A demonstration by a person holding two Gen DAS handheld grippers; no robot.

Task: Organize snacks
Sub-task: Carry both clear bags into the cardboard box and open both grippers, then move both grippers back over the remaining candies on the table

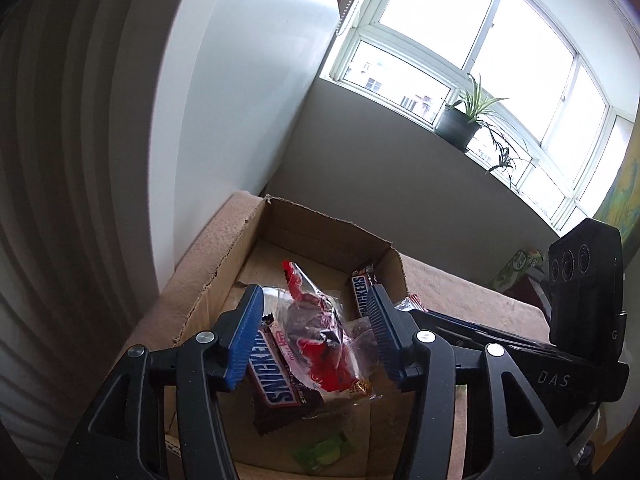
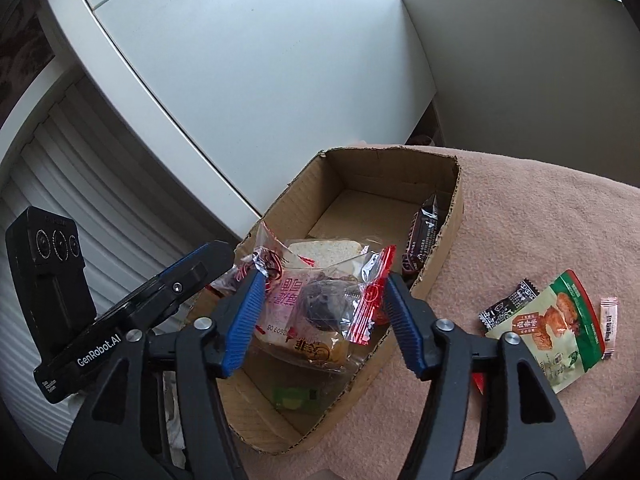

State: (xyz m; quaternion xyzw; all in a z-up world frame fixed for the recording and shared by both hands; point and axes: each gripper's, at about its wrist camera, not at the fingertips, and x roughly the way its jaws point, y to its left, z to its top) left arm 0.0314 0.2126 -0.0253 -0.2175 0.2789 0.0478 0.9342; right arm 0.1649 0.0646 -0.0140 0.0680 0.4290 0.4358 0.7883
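Hung over the cardboard box (image 2: 452, 216), between the fingers of the right gripper (image 2: 323, 282): a clear packet (image 2: 320, 306) with red ends, pink Chinese print and a dark round cake inside. Fingers set wide, packet ends against both pads; could not tell whether truly gripped. Read "SNICKERS" on a Snickers bar (image 1: 276, 376) beneath the packet and on a second Snickers bar (image 1: 360, 292) upright at the far right wall. Left gripper (image 1: 314, 294), marked "GenRobot.AI", spread wide above the box, clamping nothing. Lay right of the box on the pink surface (image 2: 520, 208): a green pouch (image 2: 560, 332).
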